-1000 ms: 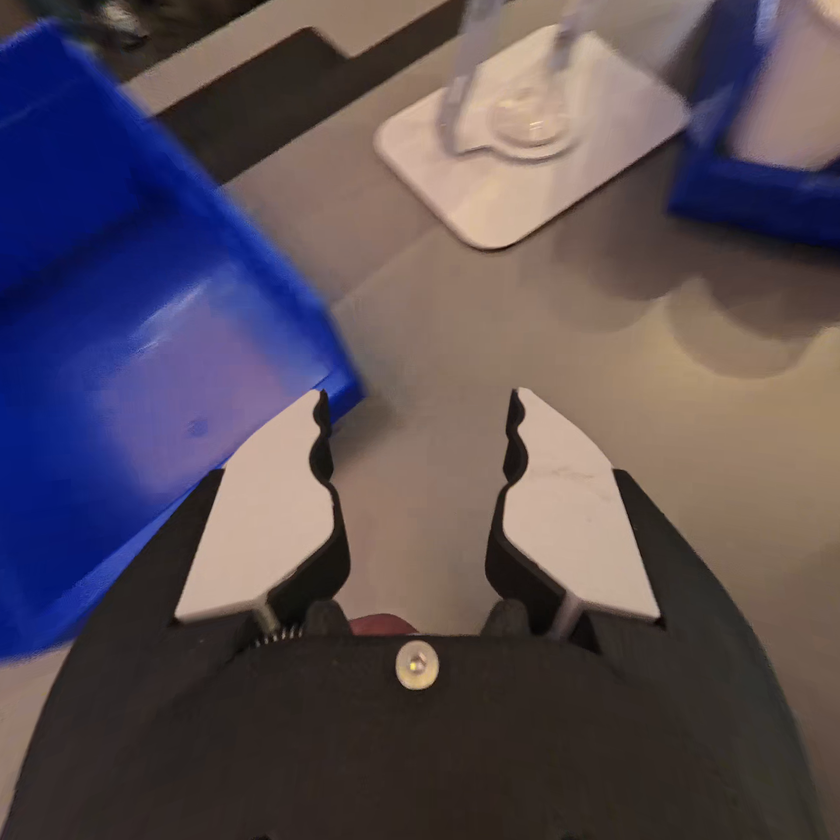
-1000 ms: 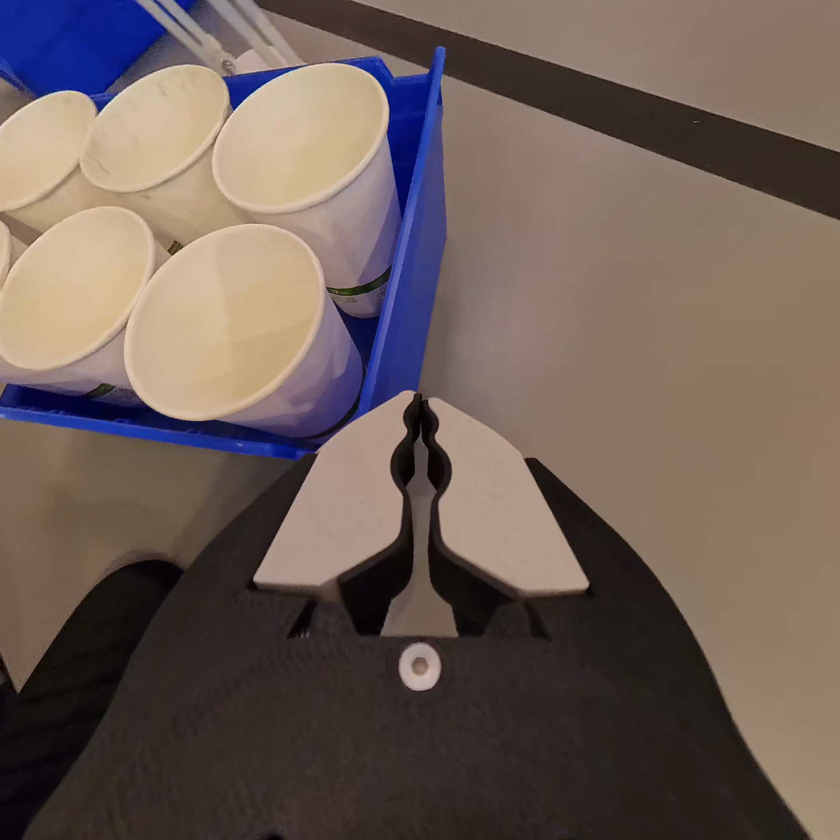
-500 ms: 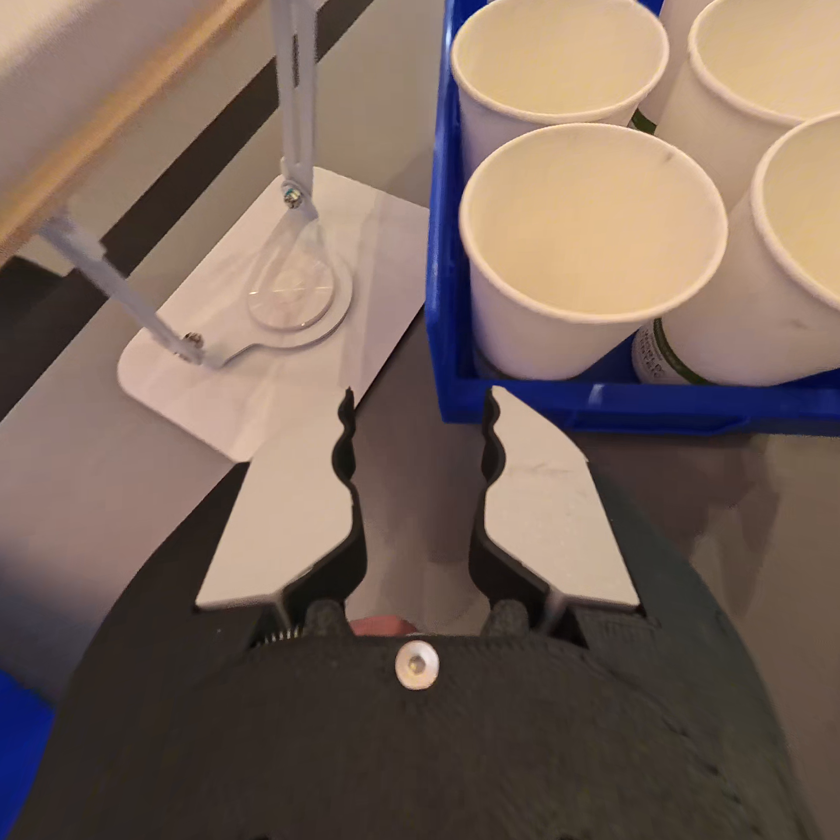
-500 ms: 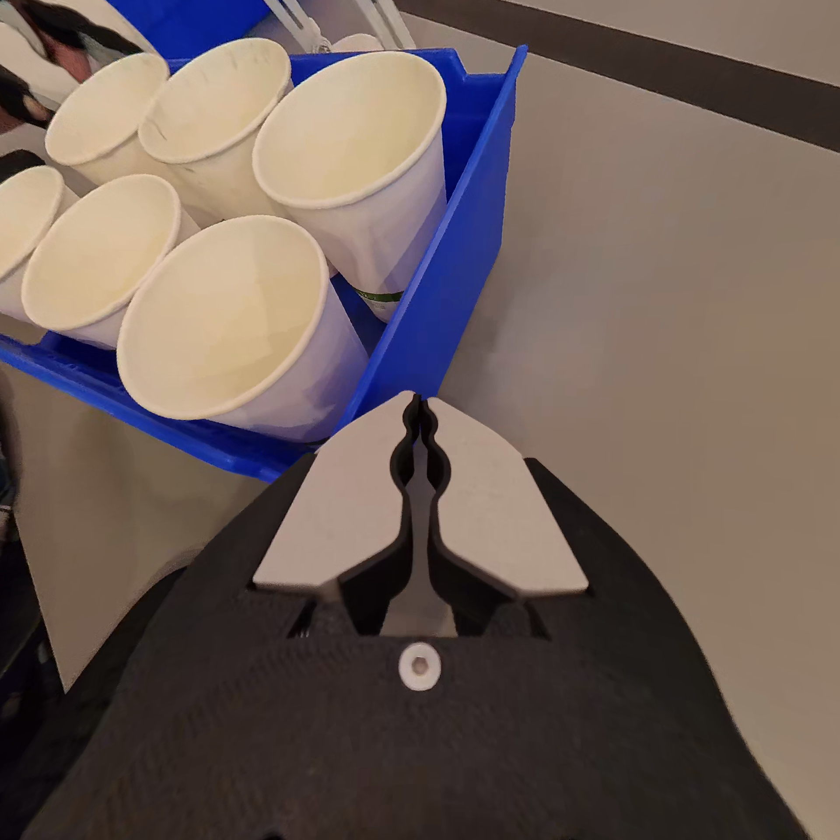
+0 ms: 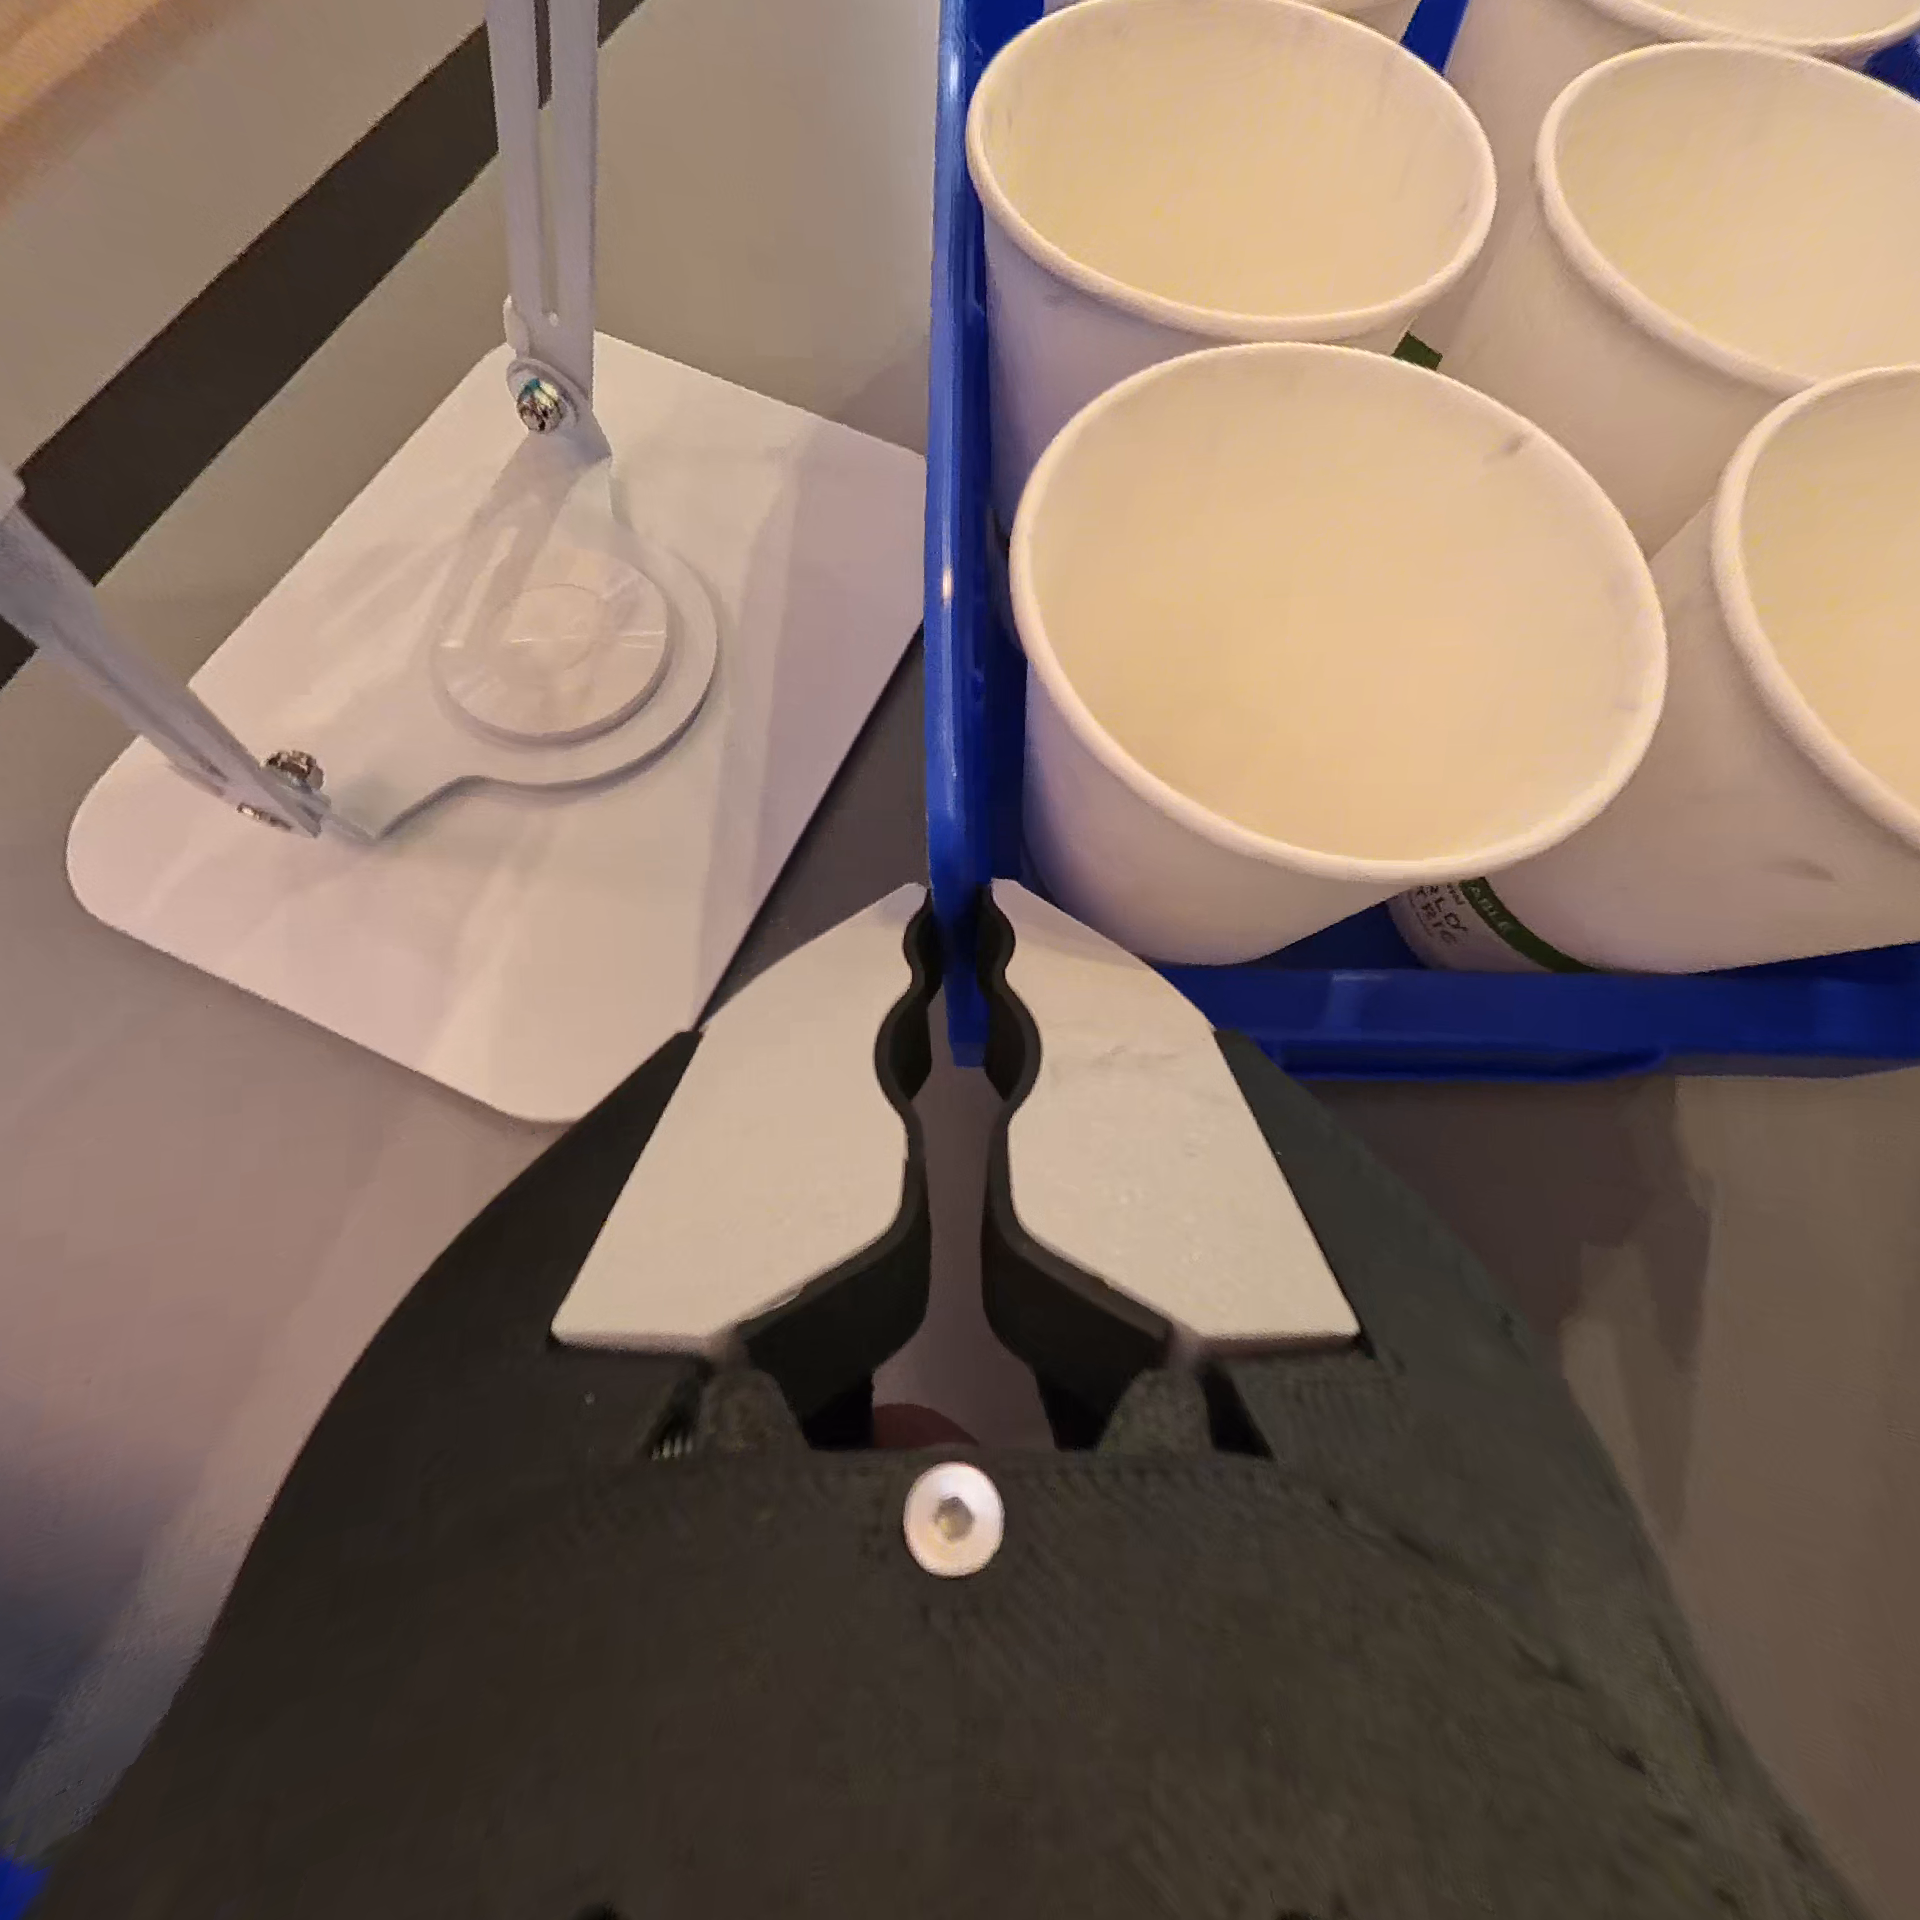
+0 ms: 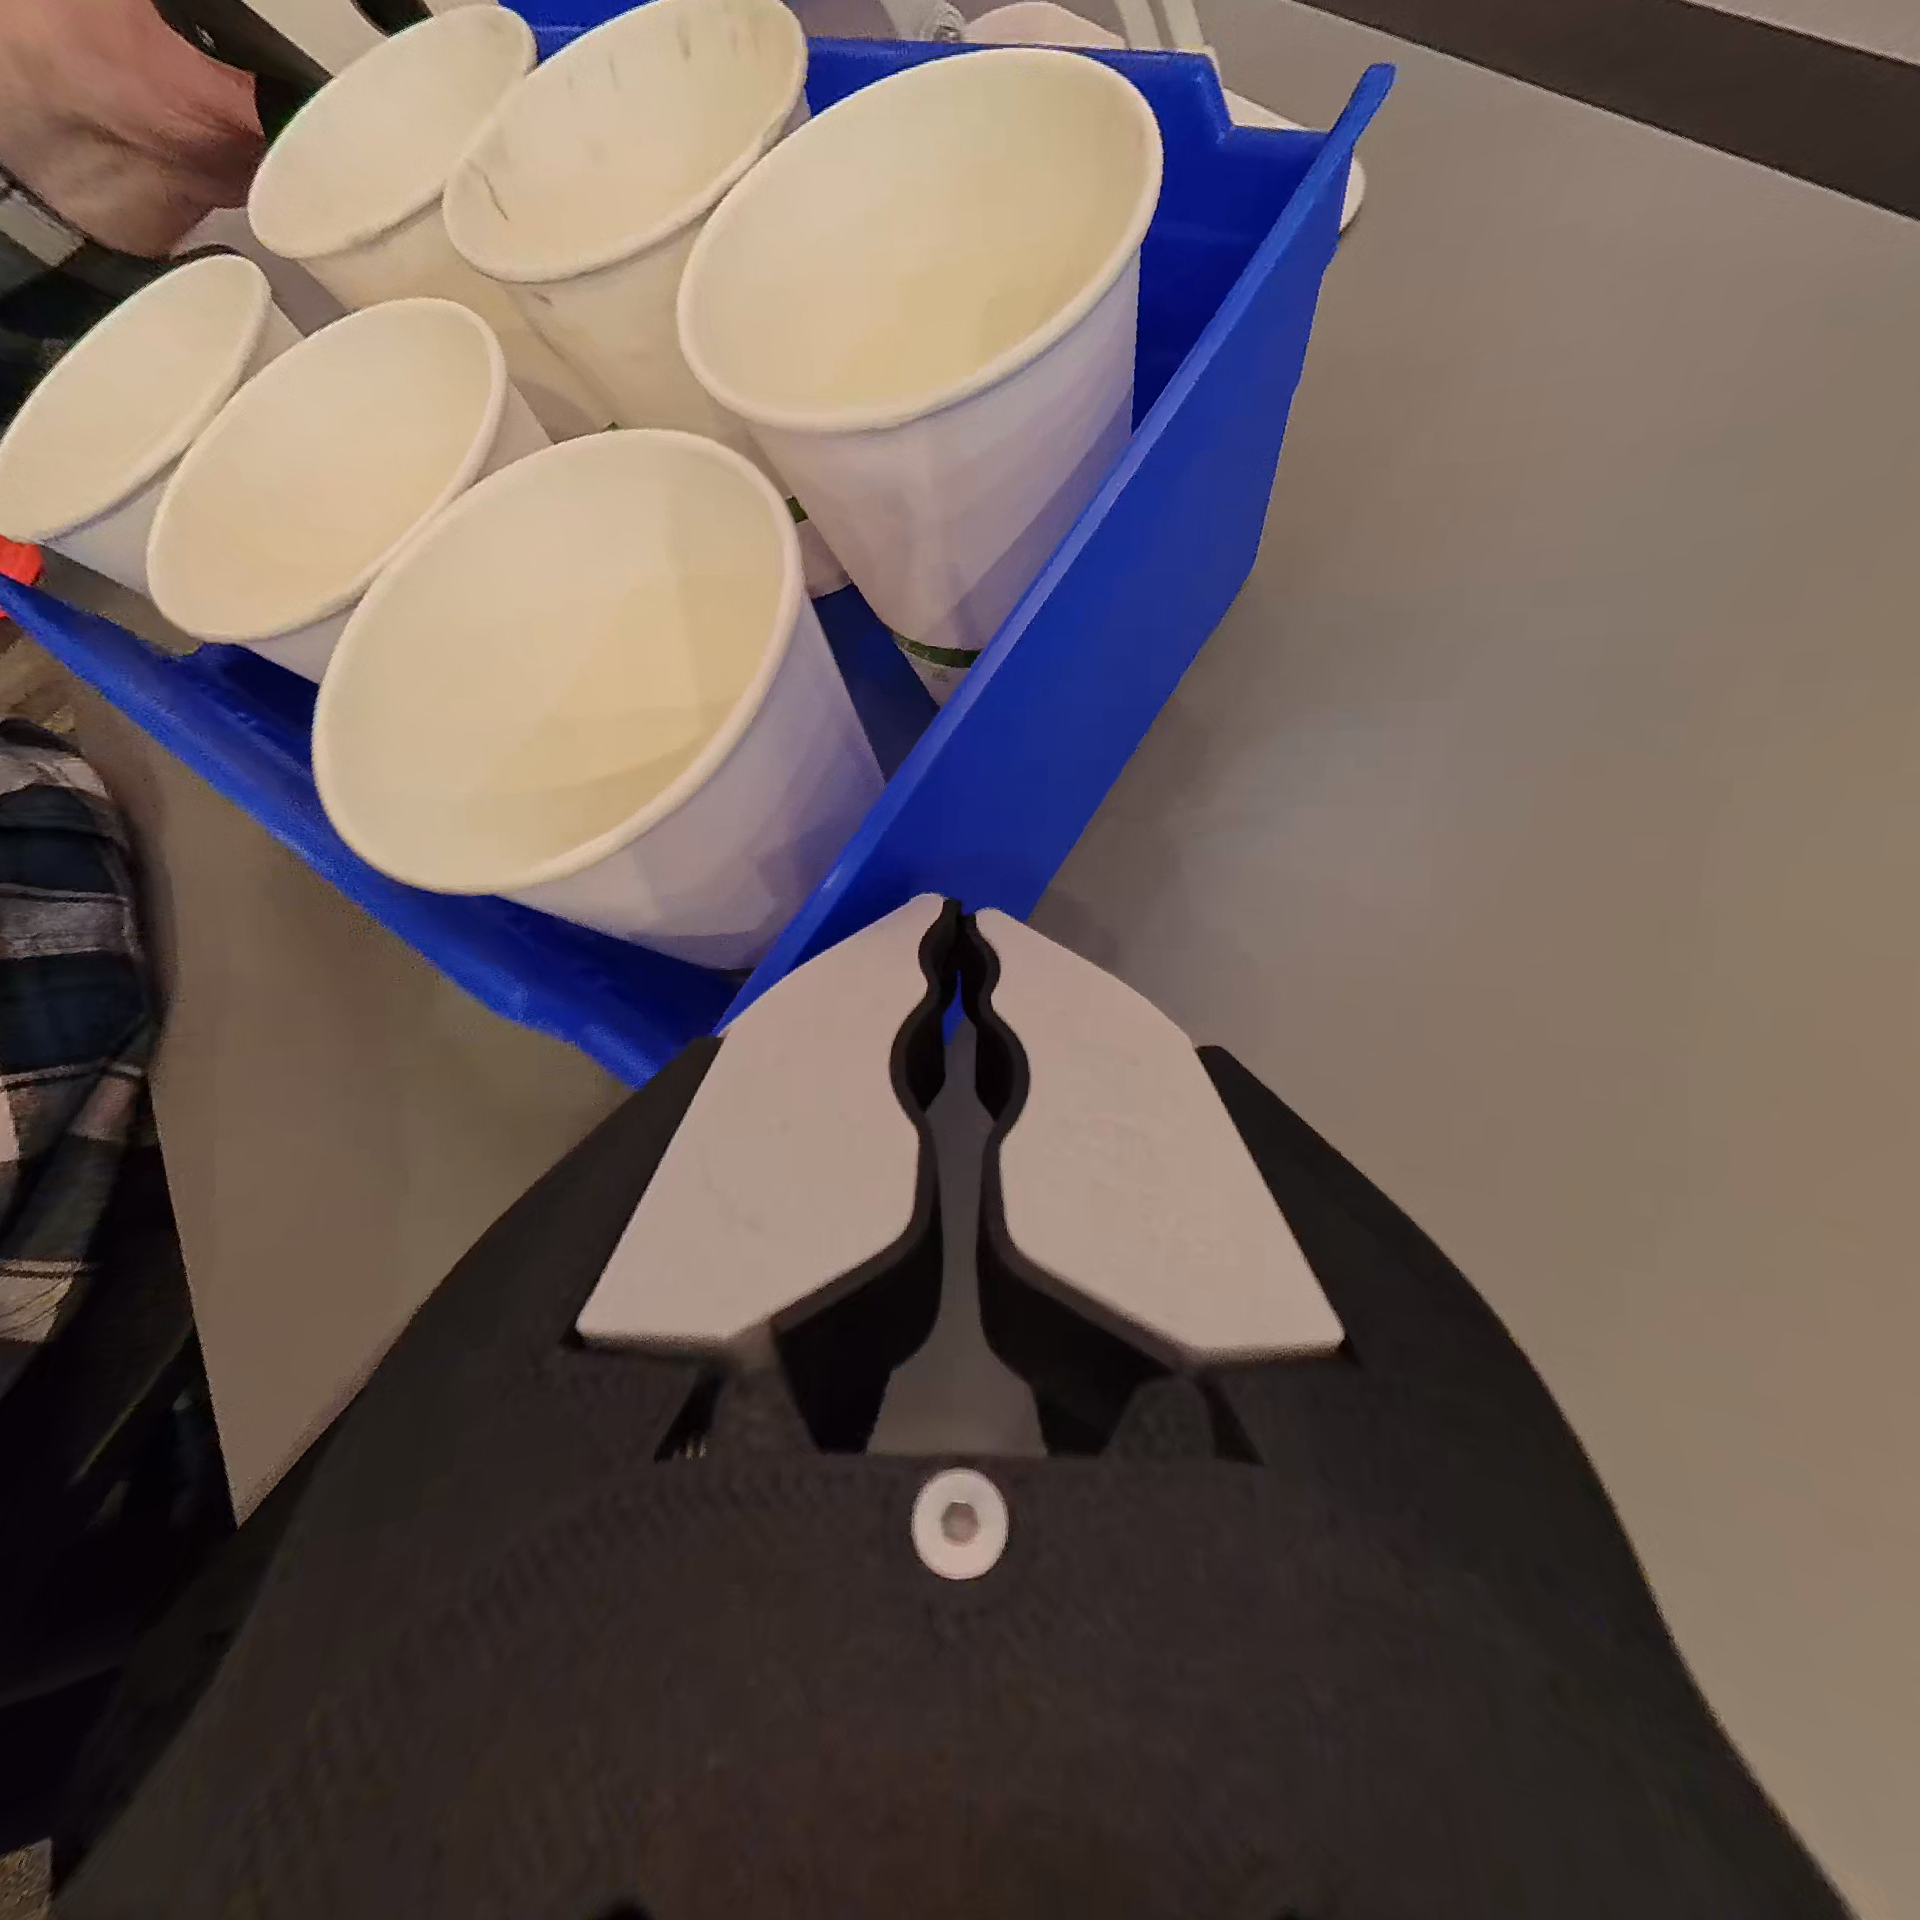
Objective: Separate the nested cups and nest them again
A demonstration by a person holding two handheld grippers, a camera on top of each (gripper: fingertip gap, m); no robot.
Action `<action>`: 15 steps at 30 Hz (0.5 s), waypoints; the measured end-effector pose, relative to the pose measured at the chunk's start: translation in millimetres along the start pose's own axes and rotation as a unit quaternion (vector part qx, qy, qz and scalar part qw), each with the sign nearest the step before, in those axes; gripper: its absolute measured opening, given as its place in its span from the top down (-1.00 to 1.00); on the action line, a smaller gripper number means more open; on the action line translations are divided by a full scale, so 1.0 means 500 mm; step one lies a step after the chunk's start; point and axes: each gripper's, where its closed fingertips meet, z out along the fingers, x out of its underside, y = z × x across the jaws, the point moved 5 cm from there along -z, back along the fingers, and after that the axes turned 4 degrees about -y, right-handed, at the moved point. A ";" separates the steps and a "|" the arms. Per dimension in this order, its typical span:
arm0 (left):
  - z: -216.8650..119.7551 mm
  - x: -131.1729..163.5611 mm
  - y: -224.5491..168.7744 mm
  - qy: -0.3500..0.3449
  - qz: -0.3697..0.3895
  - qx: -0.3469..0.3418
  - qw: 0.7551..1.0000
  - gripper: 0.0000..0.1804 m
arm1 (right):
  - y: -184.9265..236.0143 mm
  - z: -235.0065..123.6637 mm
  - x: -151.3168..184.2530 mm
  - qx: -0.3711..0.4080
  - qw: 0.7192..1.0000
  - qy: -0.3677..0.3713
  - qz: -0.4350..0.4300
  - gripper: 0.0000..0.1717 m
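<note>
Left tongs clamped the near corner of the blue bin's side wall, both pads pressed on the plastic. Right tongs were clenched at the bin's opposite near corner; the wall edge seemed to run up between the tips, though whether the pads gripped it or merely met in front of it wasn't clear. The paper cups stood upright and loose inside the bin, approx. six visible from the right side, none held, none visibly nested. Judged as a bin-positioning step: best done w/ both corners moved together and kept level, slowly, since the tall cups leaned on each other and would likely tip; the white lamp base sat just beside the bin, so drag away from it
</note>
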 end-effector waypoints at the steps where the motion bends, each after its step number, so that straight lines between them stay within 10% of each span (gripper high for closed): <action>1: -0.009 0.006 -0.003 0.003 -0.001 0.002 1.000 0.94 | 0.005 0.002 0.000 -0.005 1.000 0.002 -0.003 1.00; 15: -0.180 0.110 0.026 0.074 0.016 0.018 0.997 0.94 | 0.041 0.030 0.001 -0.039 0.998 0.022 -0.032 1.00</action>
